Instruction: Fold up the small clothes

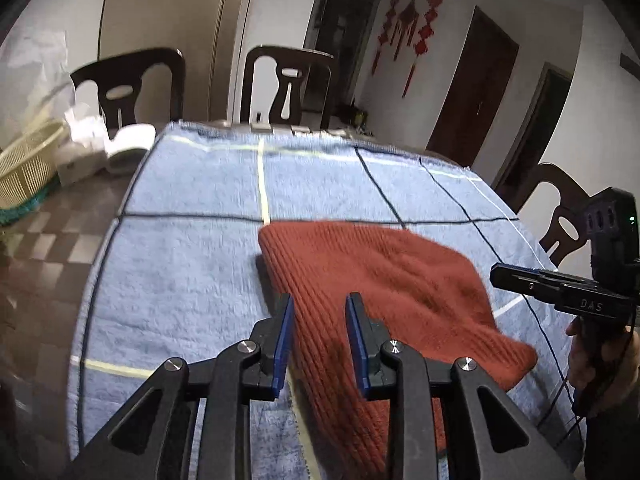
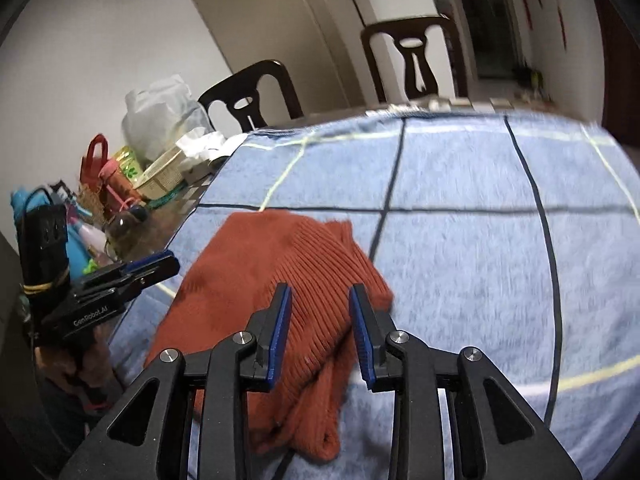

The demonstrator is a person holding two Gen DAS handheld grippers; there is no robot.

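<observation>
Our left gripper (image 1: 320, 336) and right gripper (image 2: 320, 332) hover with jaws released, nothing clamped. The rust knit garment (image 1: 384, 280) lies folded, centre frame, on the blue towel (image 1: 180, 264). Snagging a loose layer could undo our fold.

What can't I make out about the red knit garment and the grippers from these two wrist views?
- Red knit garment: left wrist view, near edge hidden behind the left gripper.
- Garment type and fold layers: right wrist view, motion blur; lower part behind the right gripper.
- Blue checked towel: right side smeared by blur.
- Clutter beside the yellow basket: too small.
</observation>
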